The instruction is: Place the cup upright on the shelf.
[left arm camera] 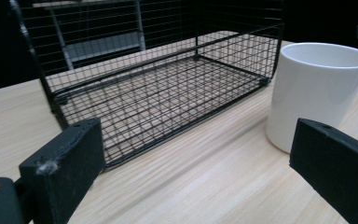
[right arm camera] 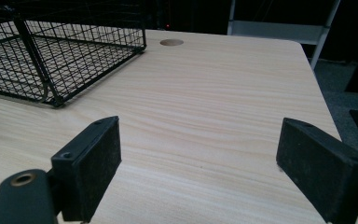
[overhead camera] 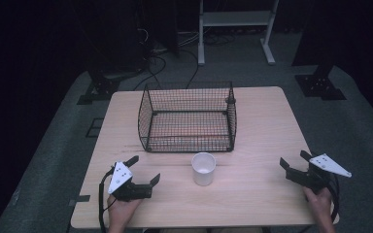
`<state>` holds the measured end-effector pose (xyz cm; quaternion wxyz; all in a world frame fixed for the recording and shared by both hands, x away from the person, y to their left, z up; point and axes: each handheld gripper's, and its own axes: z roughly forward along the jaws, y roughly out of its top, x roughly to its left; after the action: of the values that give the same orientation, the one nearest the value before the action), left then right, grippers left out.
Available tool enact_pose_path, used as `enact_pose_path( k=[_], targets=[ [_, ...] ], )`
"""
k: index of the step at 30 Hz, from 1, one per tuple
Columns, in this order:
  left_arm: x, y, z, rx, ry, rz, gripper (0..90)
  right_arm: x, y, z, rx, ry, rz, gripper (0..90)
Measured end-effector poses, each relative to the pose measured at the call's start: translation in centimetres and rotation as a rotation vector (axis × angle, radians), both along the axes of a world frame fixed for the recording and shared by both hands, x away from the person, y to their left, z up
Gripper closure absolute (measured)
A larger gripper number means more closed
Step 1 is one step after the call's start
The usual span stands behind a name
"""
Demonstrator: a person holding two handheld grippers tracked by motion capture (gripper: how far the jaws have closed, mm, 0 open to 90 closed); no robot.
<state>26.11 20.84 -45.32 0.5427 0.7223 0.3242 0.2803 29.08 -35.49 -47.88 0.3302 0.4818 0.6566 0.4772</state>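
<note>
A white cup (overhead camera: 204, 168) stands upright on the light wooden table (overhead camera: 252, 126), just in front of a black wire basket (overhead camera: 188, 117). My left gripper (overhead camera: 144, 170) rests open at the near left, apart from the cup, its jaws pointing toward the basket and cup. In the left gripper view the cup (left arm camera: 318, 93) sits ahead on the right and the empty basket (left arm camera: 158, 79) ahead on the left. At the near right edge my right gripper (overhead camera: 294, 159) is open with nothing between its jaws. The right gripper view has the basket (right arm camera: 60, 51) at upper left.
The table has a small round hole (right arm camera: 171, 42) near its far side. Beyond the table stand a white metal frame (overhead camera: 235, 29), black stand bases (overhead camera: 319, 85) and cables on grey floor. Bare tabletop lies between the grippers and to the basket's right.
</note>
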Motion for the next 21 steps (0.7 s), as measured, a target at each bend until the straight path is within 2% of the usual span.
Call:
enact_pose_path(
  k=[21],
  targets=[
    [-0.4,-2.6,0.3,0.023,-0.007,-0.089,2.6,0.0,0.0,0.0,-0.001,0.000,0.000,13.0]
  ],
)
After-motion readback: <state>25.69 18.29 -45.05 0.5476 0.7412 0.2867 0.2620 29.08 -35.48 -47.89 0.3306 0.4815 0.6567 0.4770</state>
